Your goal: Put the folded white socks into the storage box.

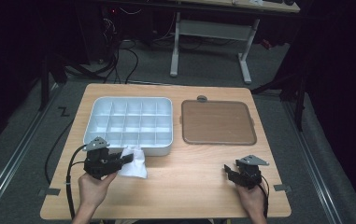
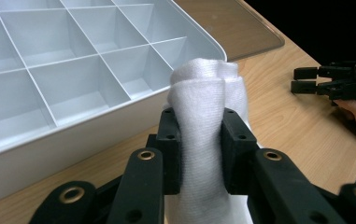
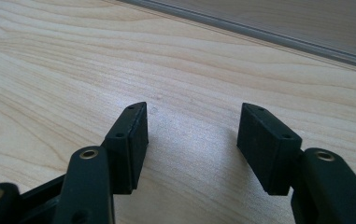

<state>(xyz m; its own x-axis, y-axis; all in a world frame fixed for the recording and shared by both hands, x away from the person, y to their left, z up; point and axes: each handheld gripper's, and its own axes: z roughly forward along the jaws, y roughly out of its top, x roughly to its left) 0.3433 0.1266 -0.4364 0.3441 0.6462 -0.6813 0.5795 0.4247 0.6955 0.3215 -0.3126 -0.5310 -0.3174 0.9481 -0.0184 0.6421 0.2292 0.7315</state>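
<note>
A rolled white cloth (image 1: 133,162) lies at the front edge of the white compartment tray (image 1: 99,106). My left gripper (image 1: 128,159) is shut on it; in the left gripper view both pads (image 2: 171,140) press into the white cloth (image 2: 204,107), which bulges above them beside the tray's wall (image 2: 73,135). My right gripper (image 1: 226,171) rests low over the wooden table (image 1: 189,186) at the front right, open; the right gripper view has its jaws (image 3: 192,135) apart over bare wood. The right gripper (image 2: 306,80) is also seen far right in the left gripper view.
A brown flat lid (image 1: 217,122) with a small tab lies right of the tray on the table's far half. Its edge (image 3: 269,28) crosses the top of the right gripper view. Dark floor, cables and a desk frame (image 1: 210,32) lie beyond the table.
</note>
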